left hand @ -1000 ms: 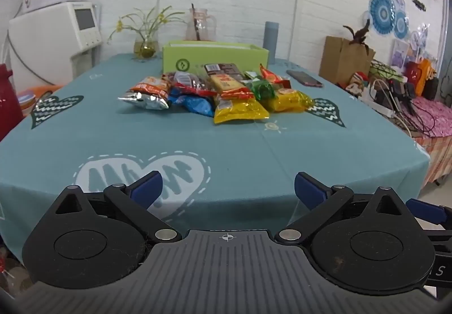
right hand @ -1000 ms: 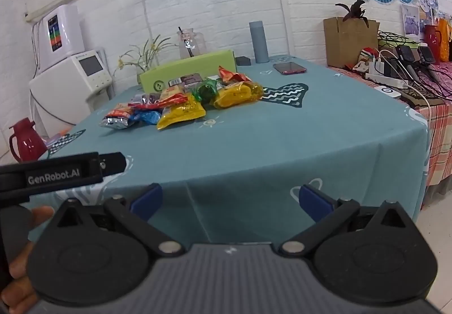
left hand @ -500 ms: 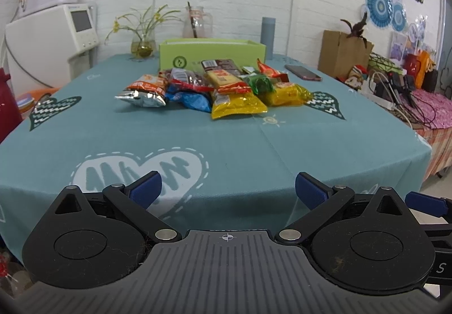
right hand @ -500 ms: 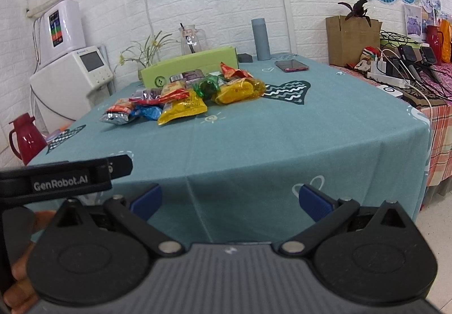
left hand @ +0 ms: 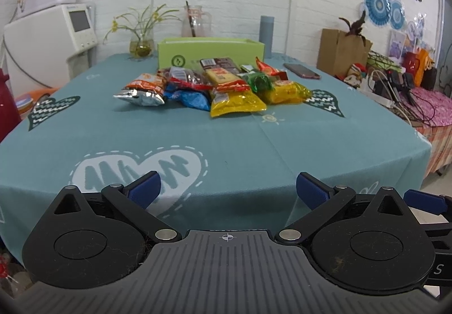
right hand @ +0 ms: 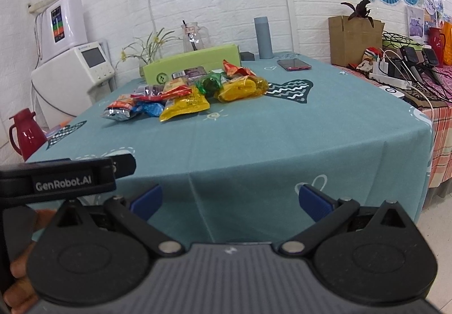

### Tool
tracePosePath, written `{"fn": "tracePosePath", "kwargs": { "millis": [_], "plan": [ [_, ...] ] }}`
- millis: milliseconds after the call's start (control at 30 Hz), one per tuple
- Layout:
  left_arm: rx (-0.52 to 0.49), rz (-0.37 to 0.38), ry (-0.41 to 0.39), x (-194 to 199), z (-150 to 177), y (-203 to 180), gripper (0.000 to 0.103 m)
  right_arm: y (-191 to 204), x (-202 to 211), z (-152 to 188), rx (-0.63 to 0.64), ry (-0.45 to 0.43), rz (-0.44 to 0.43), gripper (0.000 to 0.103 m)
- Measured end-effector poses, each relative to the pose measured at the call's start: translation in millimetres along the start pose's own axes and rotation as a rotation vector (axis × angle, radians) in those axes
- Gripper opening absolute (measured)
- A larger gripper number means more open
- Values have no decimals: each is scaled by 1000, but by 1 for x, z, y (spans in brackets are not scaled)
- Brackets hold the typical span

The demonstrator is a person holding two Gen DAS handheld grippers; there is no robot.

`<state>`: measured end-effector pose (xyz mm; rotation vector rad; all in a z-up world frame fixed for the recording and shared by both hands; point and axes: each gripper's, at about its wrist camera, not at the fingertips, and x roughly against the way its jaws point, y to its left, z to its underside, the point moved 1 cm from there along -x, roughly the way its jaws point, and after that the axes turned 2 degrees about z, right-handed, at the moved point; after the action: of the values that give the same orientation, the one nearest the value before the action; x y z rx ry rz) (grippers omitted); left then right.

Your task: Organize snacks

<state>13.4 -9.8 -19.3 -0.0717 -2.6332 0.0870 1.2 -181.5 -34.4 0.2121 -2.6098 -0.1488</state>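
Tongs: left tongs (left hand: 227, 186) and right tongs (right hand: 230, 199) are both spread wide and empty, held off the near edge of the bench (left hand: 240, 144), well apart from the snacks.

Bench: covered in a teal cloth, it carries everything — one pile of snacks past its middle, with the green box (left hand: 210, 52) just behind, toward the far edge.

Risk, pile: packets overlap, so pinching one could drag or tip its neighbours; I judge the slick foil wrappers likely to slide out of a shallow grip.

Risk, far edge: reaching over the pile to the box could knock the glass pitcher (left hand: 195, 21), the flower vase (left hand: 141, 45) or the grey bottle (left hand: 267, 31) standing near it.

Risk, phone: the phone (left hand: 302, 71) lies just right of the pile — a sweeping right-hand move could push it toward the bench's right edge.

Risk, tongs: both start close side by side, so they could clash when converging on one pile.

Count, box: one.

Count, snacks: roughly eight to ten; overlap hides the exact number. Two large yellow bags (left hand: 237, 100), one silver-and-orange bag (left hand: 141, 89), one blue packet (left hand: 189, 97), one green packet (left hand: 258, 80), one dark packet (left hand: 221, 62), and a few red or orange ones.

Count, phone: one.
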Motion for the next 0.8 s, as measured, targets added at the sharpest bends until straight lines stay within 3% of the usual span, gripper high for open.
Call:
{"fn": "tracePosePath", "kwargs": {
  "millis": [800],
  "plan": [
    [-2, 8, 11, -5, -1, -3, 92, 2, -1, 0, 11, 9, -3, 103]
  ]
}}
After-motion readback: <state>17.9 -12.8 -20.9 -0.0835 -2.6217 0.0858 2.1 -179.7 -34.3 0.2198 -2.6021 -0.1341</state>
